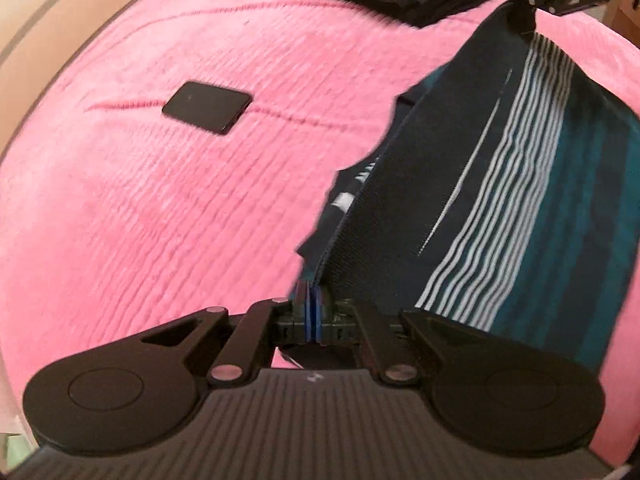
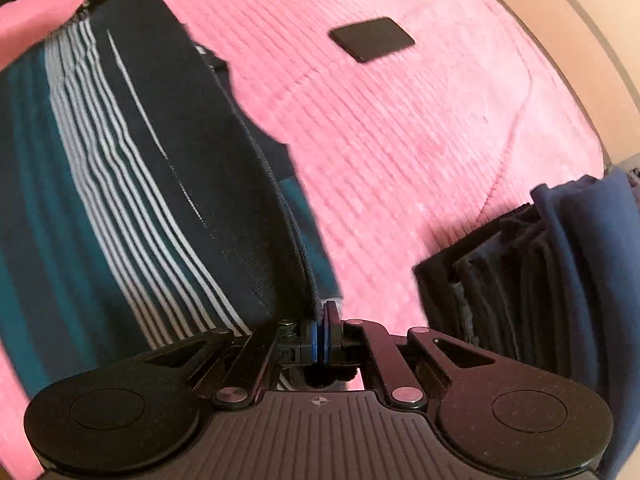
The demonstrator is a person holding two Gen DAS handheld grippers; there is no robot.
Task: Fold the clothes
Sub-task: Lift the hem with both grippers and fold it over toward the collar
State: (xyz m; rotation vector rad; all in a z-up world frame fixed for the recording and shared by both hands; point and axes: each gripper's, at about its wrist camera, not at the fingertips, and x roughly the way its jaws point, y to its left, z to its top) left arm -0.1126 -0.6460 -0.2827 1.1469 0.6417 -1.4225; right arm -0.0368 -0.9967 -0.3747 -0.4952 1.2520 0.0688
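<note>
A pink ribbed blanket point(image 1: 168, 208) is overlain by one black phone point(image 1: 207, 107), one folded stack point(image 2: 532, 276), and one striped garment point(image 1: 500, 184) pinched taut by left gripper point(image 1: 313, 304) and right gripper point(image 2: 321, 320).

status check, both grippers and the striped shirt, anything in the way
Left gripper and right gripper both shut on striped shirt, stretched between them above pink blanket. Black phone lies apart on blanket; folded dark stack sits beside the right gripper.

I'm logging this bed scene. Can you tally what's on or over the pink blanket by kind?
Striped garment, held by both tongs: 1
Stacks of folded dark clothes: 1
Flat black phone-like slab: 1
Tongs, left and right: 2
Total: 5
</note>
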